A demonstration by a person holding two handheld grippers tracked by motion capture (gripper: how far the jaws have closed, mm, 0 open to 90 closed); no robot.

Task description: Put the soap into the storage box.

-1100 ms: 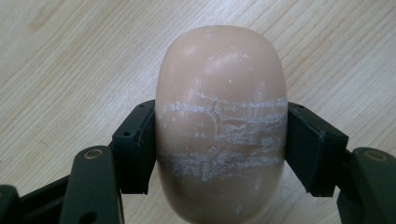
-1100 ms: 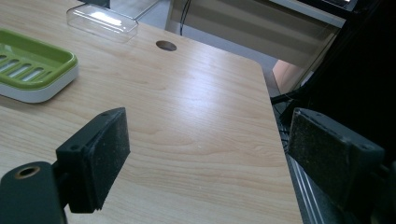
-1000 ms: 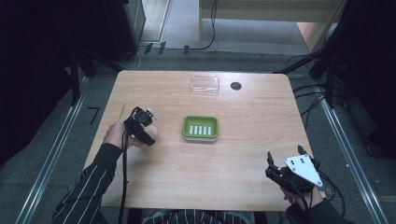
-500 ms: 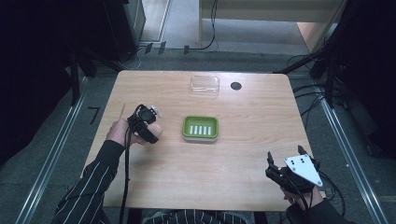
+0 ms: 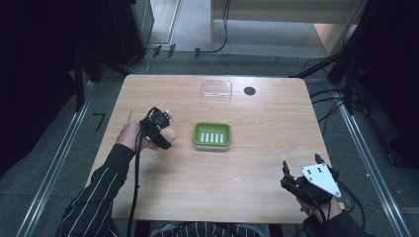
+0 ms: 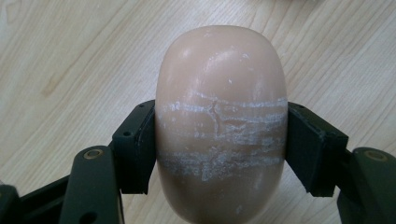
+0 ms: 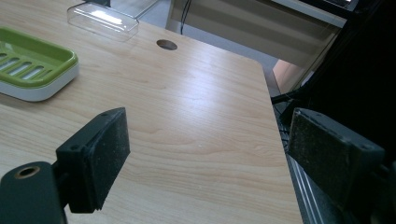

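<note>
At table's near right edge, right gripper (image 5: pixel 307 183) hovers, jaws spread, nothing between. Left of centre, left gripper (image 5: pixel 159 129) pinches one beige soap bar (image 6: pixel 219 121) over pale wood table (image 5: pixel 267 143). One green soap dish (image 5: pixel 212 135) mid-table. Farther back: one clear lid (image 5: pixel 216 90), one cable hole (image 5: pixel 249 91). Beyond, grey floor, dark surrounds.

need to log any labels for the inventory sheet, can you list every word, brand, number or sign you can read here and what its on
No readable text in any view.
Soap bar in the left hand-held gripper: white scuff lines, no lettering.
Green soap dish: slots, no mark.
Clear lid: no label.
Grey plate on the right hand-held gripper: small dots, no characters.
</note>
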